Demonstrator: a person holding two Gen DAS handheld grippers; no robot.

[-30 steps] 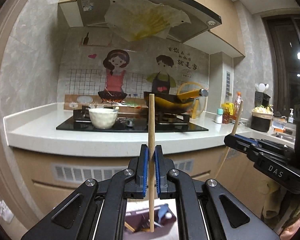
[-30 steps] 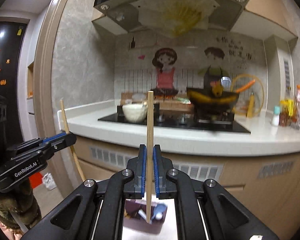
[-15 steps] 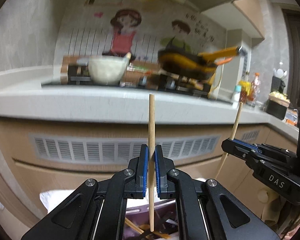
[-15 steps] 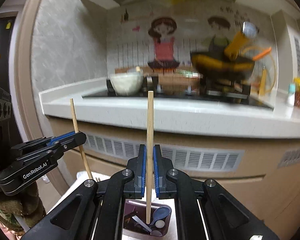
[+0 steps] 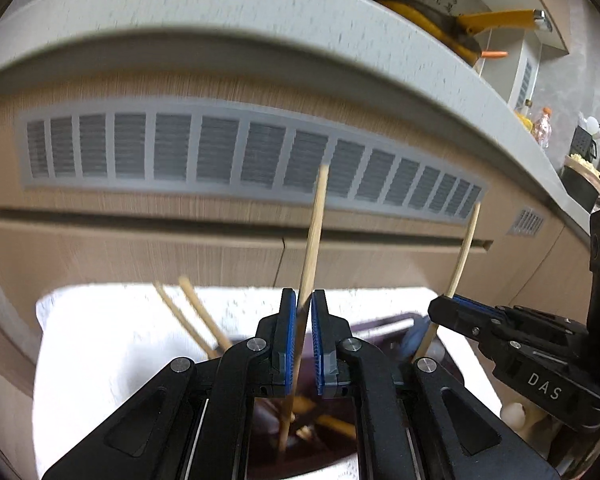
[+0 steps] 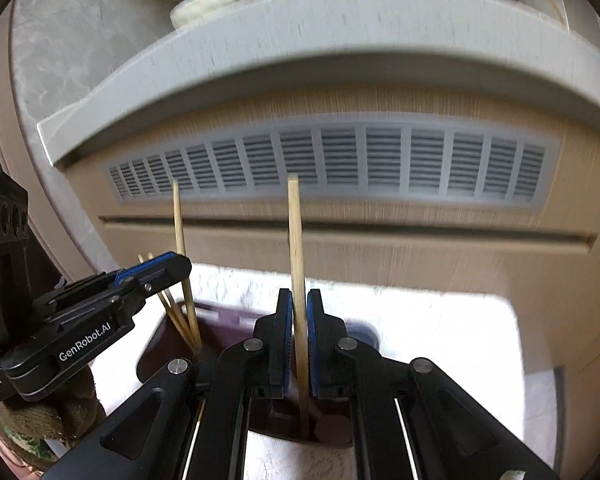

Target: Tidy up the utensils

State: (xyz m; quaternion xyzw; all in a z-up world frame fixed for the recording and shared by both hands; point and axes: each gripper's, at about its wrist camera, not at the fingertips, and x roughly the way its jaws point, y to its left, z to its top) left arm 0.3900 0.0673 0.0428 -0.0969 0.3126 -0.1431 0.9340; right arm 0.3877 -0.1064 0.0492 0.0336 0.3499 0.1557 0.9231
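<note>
The left tongs (image 5: 303, 340) are clamped on one chopstick (image 5: 309, 256), its lower end down in the dark purple tray (image 6: 224, 324) on the white cloth (image 5: 100, 344); the right tongs (image 6: 298, 340) pinch a second chopstick (image 6: 296, 264) upright over the same tray; two more chopsticks (image 5: 192, 316) lean toward eleven o'clock; the counter (image 6: 339, 36) edge runs at twelve o'clock, blurred.

motion-blurred fisheye views, edges curved and dark; white cloth (image 5: 112, 340) overexposed.
</note>
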